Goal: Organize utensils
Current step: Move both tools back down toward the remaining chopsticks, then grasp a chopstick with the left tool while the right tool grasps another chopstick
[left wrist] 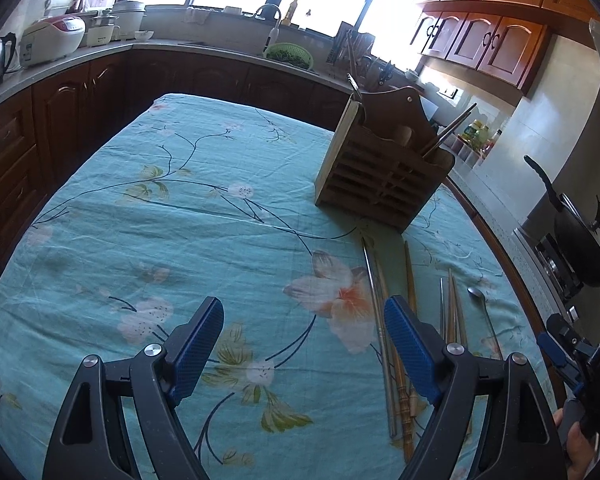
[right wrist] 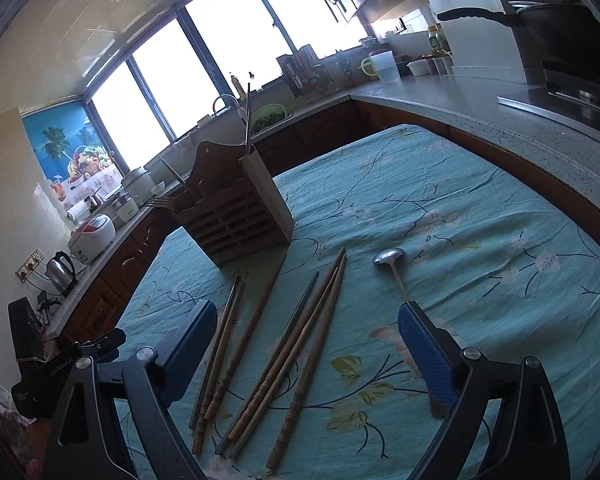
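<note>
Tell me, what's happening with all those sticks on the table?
A person is tidying utensils with two tongs. Both the left tongs and right tongs are open, holding nothing. Chopsticks and a metal spoon lie loose on the flowery tablecloth. The wooden utensil holder already has a few pieces in it.

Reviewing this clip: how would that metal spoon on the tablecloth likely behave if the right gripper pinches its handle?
The spoon looks like smooth metal with a thin handle, so it may slip or pivot between the pads. It lies flat on the soft tablecloth, so getting under it could be fiddly. Probably stiff and light.
</note>
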